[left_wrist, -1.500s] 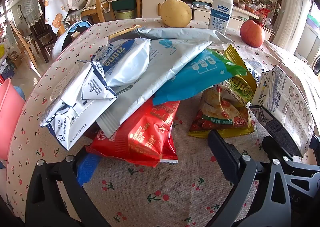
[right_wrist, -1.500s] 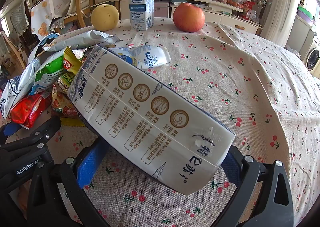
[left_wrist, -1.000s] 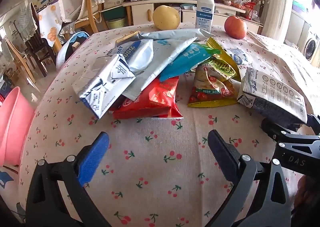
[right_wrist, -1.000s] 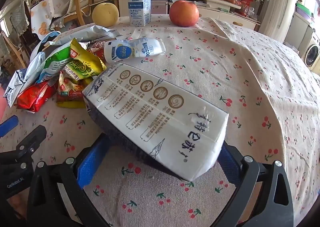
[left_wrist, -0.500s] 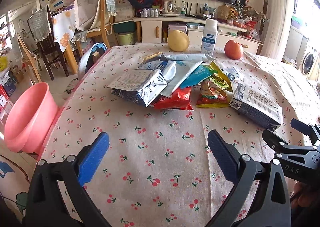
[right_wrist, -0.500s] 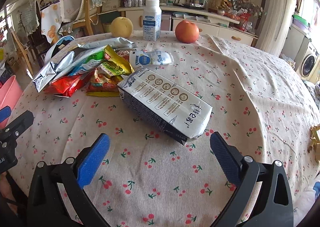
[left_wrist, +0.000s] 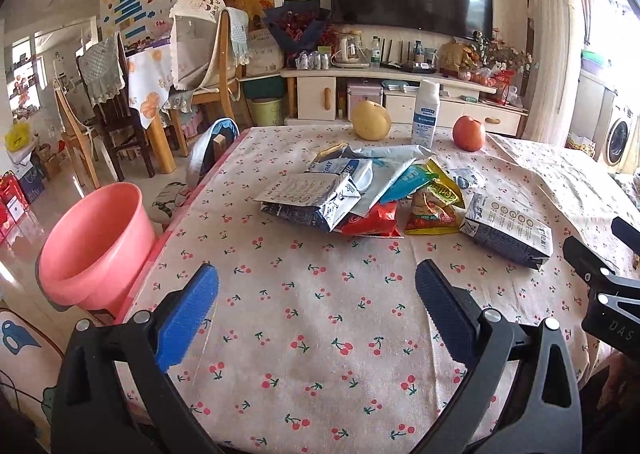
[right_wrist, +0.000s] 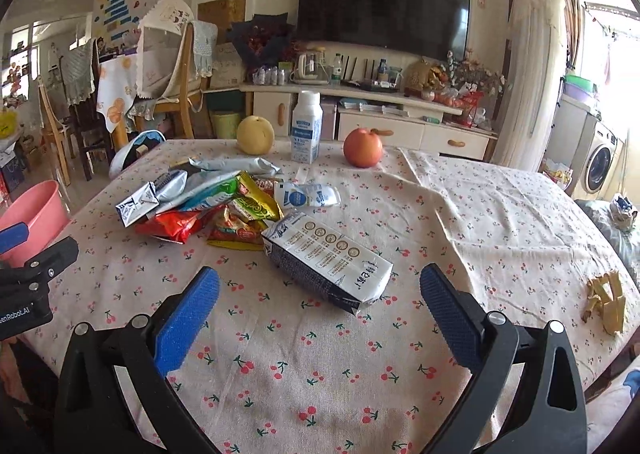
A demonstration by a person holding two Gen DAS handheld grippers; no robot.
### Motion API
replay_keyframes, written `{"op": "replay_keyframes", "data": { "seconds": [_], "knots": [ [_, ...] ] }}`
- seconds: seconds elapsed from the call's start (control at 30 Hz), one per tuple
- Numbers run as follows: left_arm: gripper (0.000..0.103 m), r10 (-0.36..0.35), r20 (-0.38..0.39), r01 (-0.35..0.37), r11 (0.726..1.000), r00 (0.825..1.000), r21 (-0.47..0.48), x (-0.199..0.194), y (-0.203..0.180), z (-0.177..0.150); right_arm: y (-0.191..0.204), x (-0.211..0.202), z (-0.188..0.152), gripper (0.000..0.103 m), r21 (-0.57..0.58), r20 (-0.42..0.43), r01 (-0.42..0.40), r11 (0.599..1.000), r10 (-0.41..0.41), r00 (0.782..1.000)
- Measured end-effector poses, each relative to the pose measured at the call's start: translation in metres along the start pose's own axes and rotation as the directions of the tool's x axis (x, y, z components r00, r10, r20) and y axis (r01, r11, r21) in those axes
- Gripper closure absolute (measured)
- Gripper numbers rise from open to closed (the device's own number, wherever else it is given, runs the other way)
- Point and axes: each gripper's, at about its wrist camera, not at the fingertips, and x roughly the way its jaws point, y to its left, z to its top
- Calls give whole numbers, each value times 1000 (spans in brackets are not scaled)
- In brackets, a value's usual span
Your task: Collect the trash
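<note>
Both grippers have pulled back from the trash pile: left gripper (left_wrist: 316, 294) and right gripper (right_wrist: 320, 296) hang spread and empty. Wrappers (left_wrist: 384, 190) and milk carton (right_wrist: 326, 260) lie mid-table, right of the lower-left pink basin (left_wrist: 92, 242); loose foil may slip during grabs.

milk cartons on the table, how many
2. One flattened milk carton lies on the left end of the wrapper pile. The other milk carton lies alone in front of the pile, nearest the right gripper. More could be buried under the wrappers.
</note>
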Motion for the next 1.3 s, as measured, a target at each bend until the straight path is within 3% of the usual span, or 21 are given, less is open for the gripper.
{"op": "replay_keyframes", "data": {
  "seconds": [0.33, 0.67, 0.97, 1.3],
  "knots": [
    [4, 18, 112, -15, 1000, 994, -21, -37, 10, 5, 7, -42, 2, 4, -11, 144, 18, 1000, -17, 989],
    [4, 2, 130, 2, 999, 992, -32, -55, 16, 4, 9, -70, -3, 4, -18, 250, 69, 997, -62, 966],
    [4, 3, 145, 4, 999, 989, -47, -62, 17, 3, 8, -75, -5, 4, -8, 270, 86, 996, -81, 960],
    [4, -7, 121, 15, 998, 993, -62, -52, 17, 0, 4, -60, -9, 4, -4, 224, 74, 997, -71, 972]
  ]
}}
